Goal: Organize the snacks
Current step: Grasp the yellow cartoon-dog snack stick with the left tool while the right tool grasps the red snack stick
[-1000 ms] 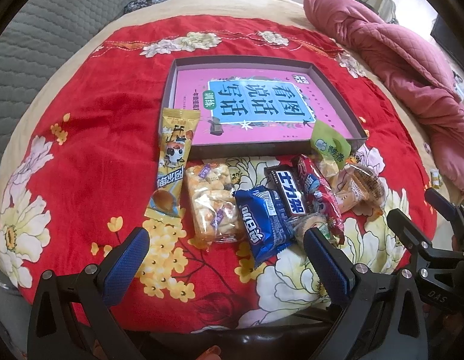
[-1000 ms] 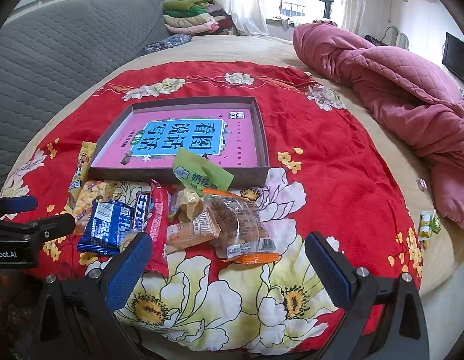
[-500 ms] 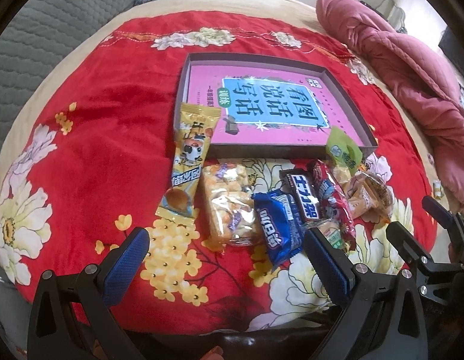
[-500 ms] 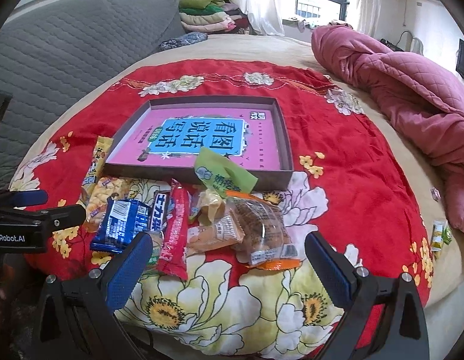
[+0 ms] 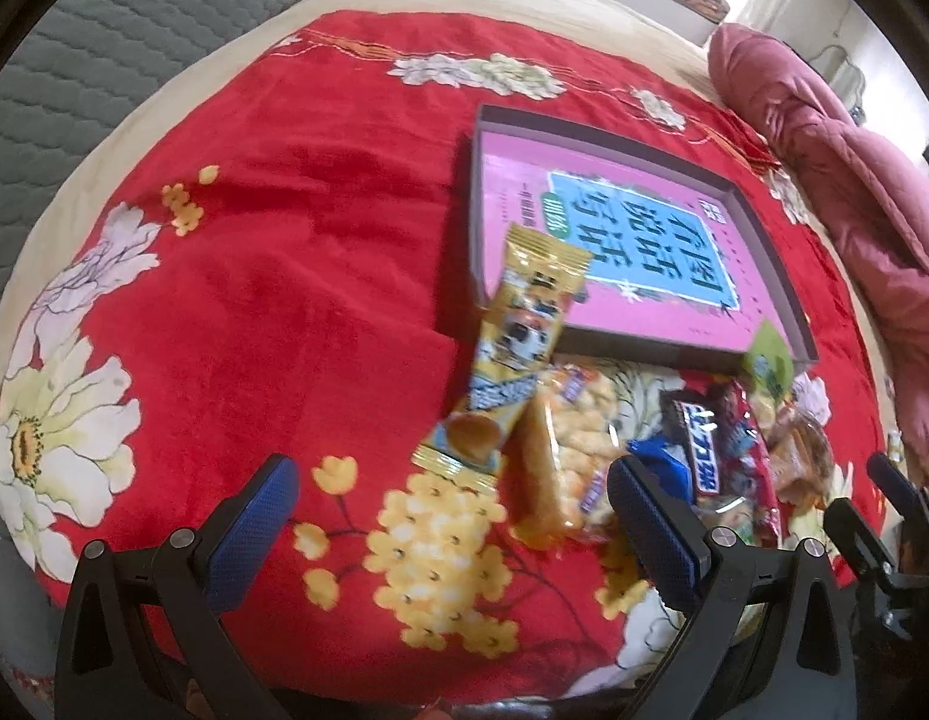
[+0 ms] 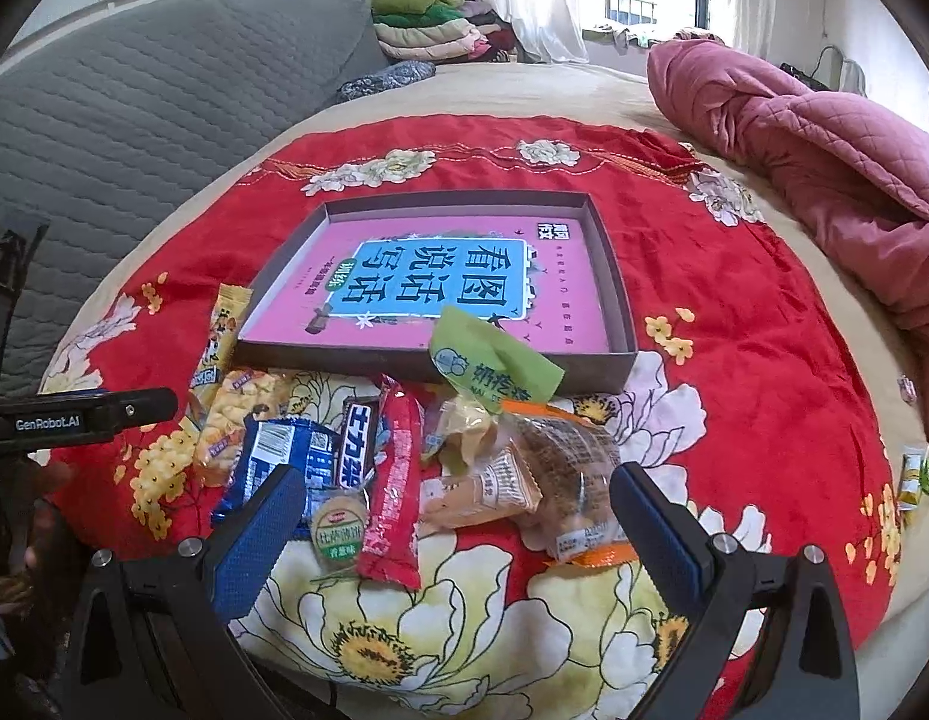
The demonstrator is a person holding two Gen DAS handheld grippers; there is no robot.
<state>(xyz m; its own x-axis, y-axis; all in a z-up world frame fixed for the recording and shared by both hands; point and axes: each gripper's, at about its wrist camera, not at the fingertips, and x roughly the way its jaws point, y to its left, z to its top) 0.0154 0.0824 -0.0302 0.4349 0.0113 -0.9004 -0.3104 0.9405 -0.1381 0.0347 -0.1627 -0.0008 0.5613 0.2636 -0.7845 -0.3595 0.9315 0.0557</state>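
Note:
A shallow box (image 5: 776,276) (image 6: 428,360) with a pink printed bottom lies on the red flowered blanket (image 5: 272,276). In front of it is a row of snack packets: a long yellow packet (image 5: 512,354) (image 6: 221,336), a clear bag of puffed pieces (image 5: 566,450) (image 6: 236,420), a blue cookie pack (image 6: 284,462), a black bar (image 6: 359,444), a red stick pack (image 6: 395,480), a green sachet (image 6: 494,366) and clear pastry bags (image 6: 560,468). My left gripper (image 5: 452,516) is open just before the yellow packet and puff bag. My right gripper (image 6: 458,516) is open, low over the pile, holding nothing.
A crumpled pink quilt (image 6: 824,150) lies at the right of the bed. A grey quilted headboard (image 6: 134,132) is at the left, with folded clothes (image 6: 428,24) behind. A small green-yellow packet (image 6: 914,474) sits at the bed's right edge. The left gripper's body (image 6: 74,420) shows in the right wrist view.
My left gripper has swung left and closer, so the snacks and box sit further right in its view. My right gripper has moved forward toward the pile. Both stay open.

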